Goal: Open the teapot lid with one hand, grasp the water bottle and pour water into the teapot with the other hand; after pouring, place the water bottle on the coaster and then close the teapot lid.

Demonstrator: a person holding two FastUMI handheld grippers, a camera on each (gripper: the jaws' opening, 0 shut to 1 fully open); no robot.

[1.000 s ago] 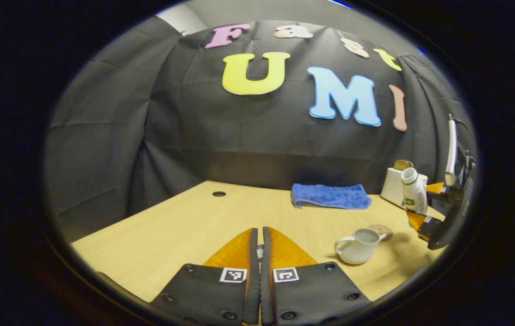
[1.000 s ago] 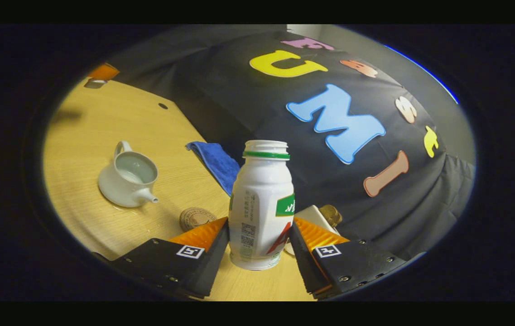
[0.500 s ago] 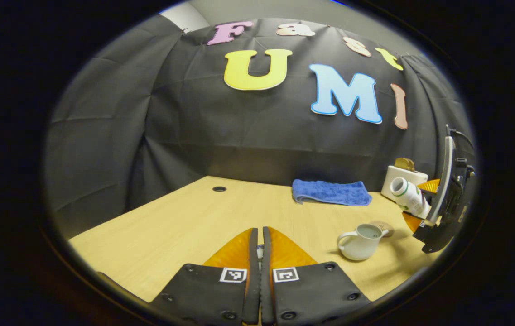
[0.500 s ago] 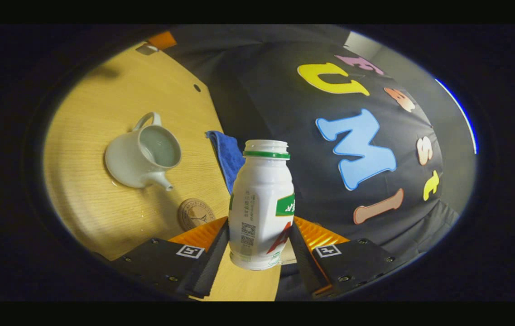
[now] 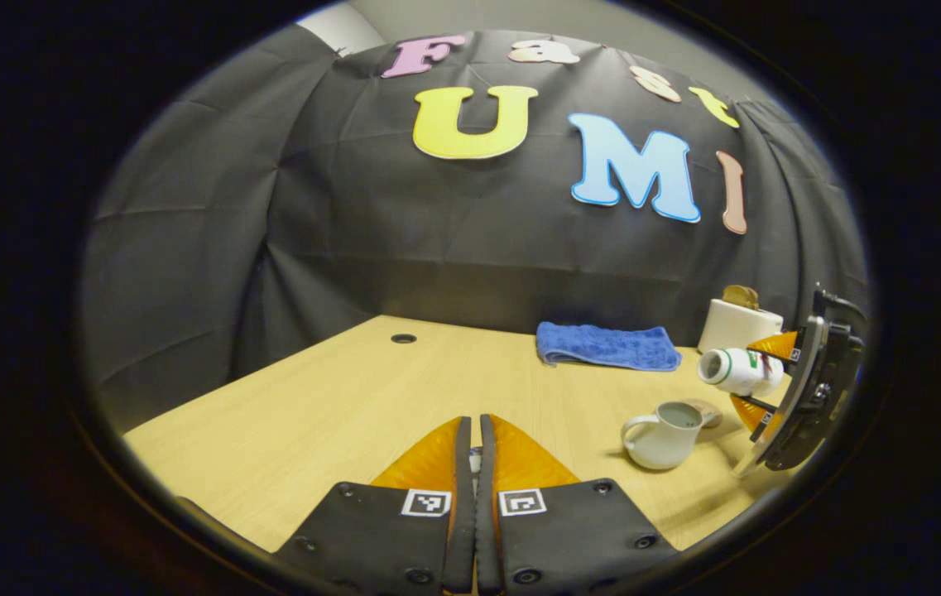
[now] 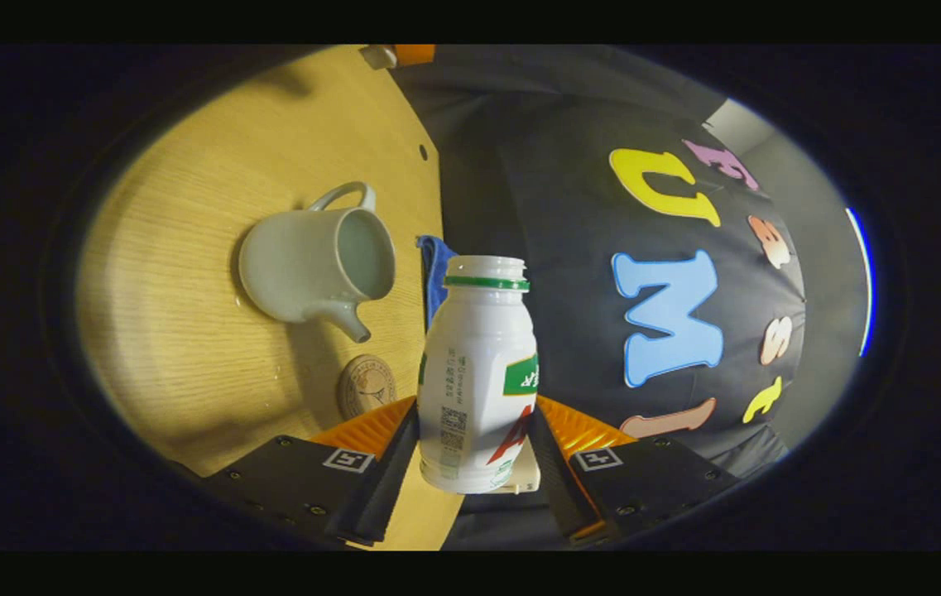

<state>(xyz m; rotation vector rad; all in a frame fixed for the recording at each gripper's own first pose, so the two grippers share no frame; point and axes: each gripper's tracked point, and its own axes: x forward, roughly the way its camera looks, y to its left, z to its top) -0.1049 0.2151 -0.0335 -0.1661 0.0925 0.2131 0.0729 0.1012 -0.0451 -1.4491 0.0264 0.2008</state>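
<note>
Right tongs (image 6: 474, 439) pinch tipped water bottle (image 6: 478, 372) above lidless teapot (image 6: 313, 261); left tongs (image 5: 474, 463) pressed together

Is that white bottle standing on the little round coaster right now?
No. The bottle is held tipped on its side in the air by the right tool, above the coaster and open teapot.

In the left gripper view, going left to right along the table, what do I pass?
Small dark round hole in the tabletop → folded blue cloth → white ceramic teapot with its lid off → tipped white plastic bottle with a green band → right gripper holding the bottle between its fingers.
</note>
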